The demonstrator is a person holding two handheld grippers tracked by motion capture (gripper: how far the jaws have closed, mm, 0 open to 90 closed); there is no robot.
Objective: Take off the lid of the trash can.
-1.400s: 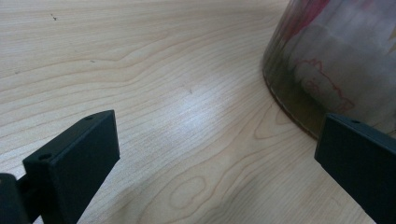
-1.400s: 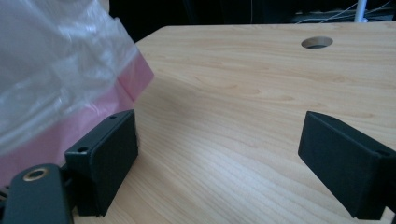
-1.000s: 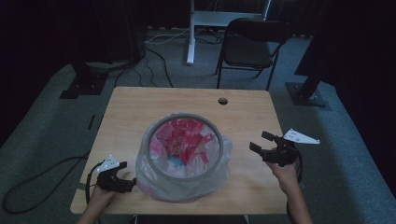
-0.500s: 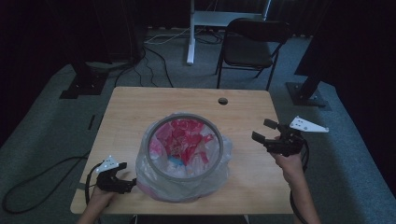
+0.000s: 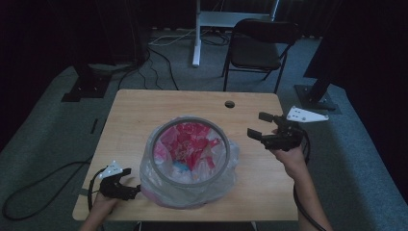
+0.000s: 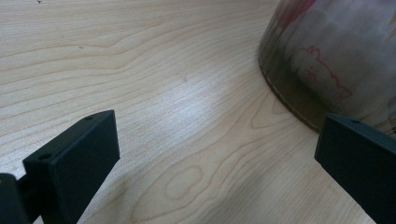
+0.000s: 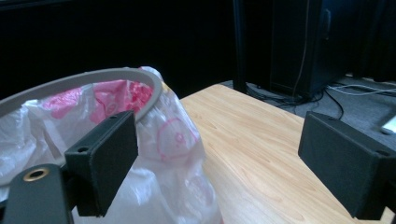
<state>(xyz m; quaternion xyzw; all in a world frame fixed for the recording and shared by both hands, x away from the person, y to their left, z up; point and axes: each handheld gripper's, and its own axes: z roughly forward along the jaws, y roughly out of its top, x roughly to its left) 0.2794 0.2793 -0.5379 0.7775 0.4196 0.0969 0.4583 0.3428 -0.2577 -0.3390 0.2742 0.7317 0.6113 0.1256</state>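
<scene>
wooden table (image 5: 144,120) bearing upright bin (image 5: 188,149), mouth up, axis vertical, lined with plastic bag (image 5: 226,173); left gripper (image 5: 126,188) beside base, right gripper (image 5: 262,127) raised; both spread, empty

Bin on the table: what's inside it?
The bin is lined with a clear plastic bag printed in pink and red. Inside lie crumpled pink and red pieces and something small and blue. The bottom is covered.
</scene>
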